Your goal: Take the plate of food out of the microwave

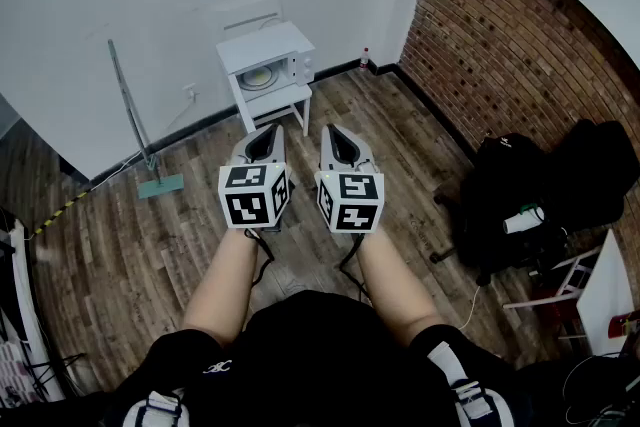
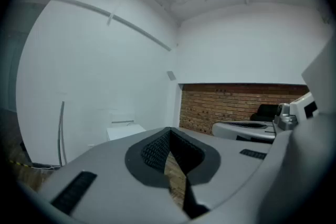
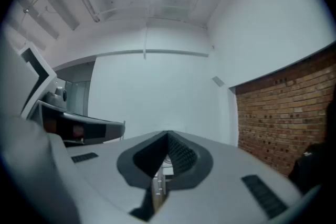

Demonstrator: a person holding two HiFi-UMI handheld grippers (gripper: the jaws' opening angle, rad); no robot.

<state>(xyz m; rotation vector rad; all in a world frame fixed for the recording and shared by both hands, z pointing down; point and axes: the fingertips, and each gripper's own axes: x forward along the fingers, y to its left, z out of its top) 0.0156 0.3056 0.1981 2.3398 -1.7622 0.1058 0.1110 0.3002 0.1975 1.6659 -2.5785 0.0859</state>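
Note:
A white microwave [image 1: 268, 62] stands on a small white table [image 1: 291, 101] against the far wall. A round pale plate [image 1: 262, 75] shows in its front; I cannot tell whether the door is open. My left gripper [image 1: 274, 129] and right gripper [image 1: 331, 129] are held side by side in mid-air, well short of the microwave and pointing toward it. Both are shut with nothing between the jaws. In the left gripper view the jaws [image 2: 169, 129] meet, with the microwave [image 2: 126, 130] small and far beyond. In the right gripper view the jaws [image 3: 168, 135] meet too.
A long-handled mop [image 1: 137, 132] leans on the wall left of the microwave. A brick wall [image 1: 500, 45] runs along the right. Black bags [image 1: 530, 190] and a white table [image 1: 610, 285] stand at the right. A small bottle [image 1: 365, 58] sits in the far corner. Wooden floor [image 1: 130, 245] lies between.

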